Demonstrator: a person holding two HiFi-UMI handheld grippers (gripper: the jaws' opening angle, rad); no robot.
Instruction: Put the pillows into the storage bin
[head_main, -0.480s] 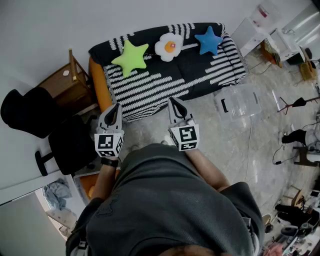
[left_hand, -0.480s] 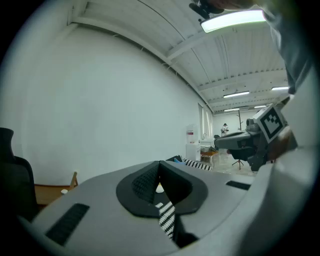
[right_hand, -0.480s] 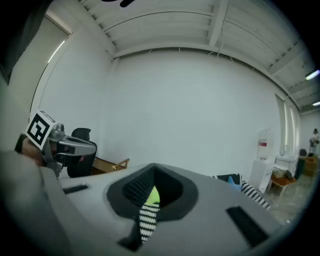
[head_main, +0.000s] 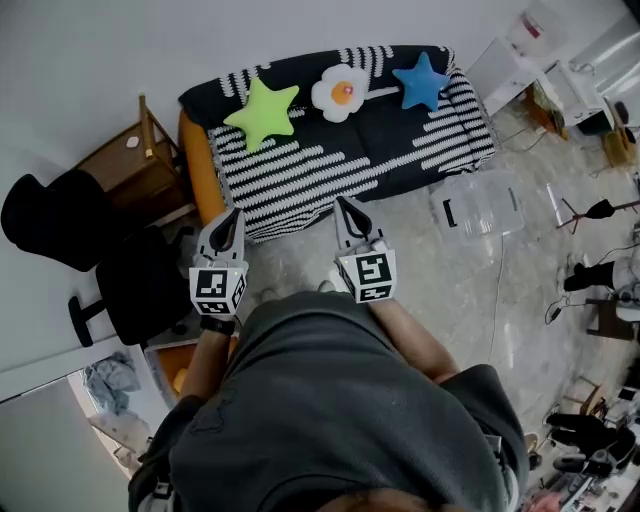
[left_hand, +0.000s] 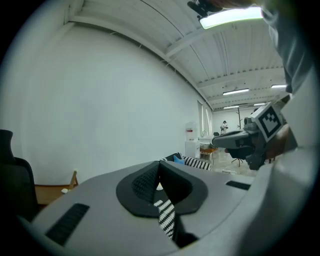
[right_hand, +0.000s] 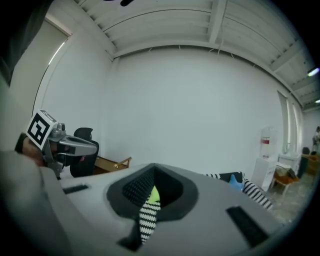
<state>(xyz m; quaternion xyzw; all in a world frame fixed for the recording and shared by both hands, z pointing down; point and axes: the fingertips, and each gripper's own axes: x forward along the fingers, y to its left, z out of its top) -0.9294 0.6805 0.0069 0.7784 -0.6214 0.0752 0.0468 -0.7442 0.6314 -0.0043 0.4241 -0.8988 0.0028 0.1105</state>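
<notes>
Holding out my left gripper (head_main: 233, 217) and right gripper (head_main: 345, 207), I have their fingers together, empty. Three pillows (head_main: 338, 92) line the sofa's (head_main: 400, 150) back edge; the storage bin (head_main: 478, 205) stands beside its right end.

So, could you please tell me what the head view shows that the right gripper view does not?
Only the head view: the egg pillow, the clear bin on the floor and the person's torso. Only the right gripper view: the ceiling. Both: the sofa, the green star, the blue star, the black chair and the left gripper.
</notes>
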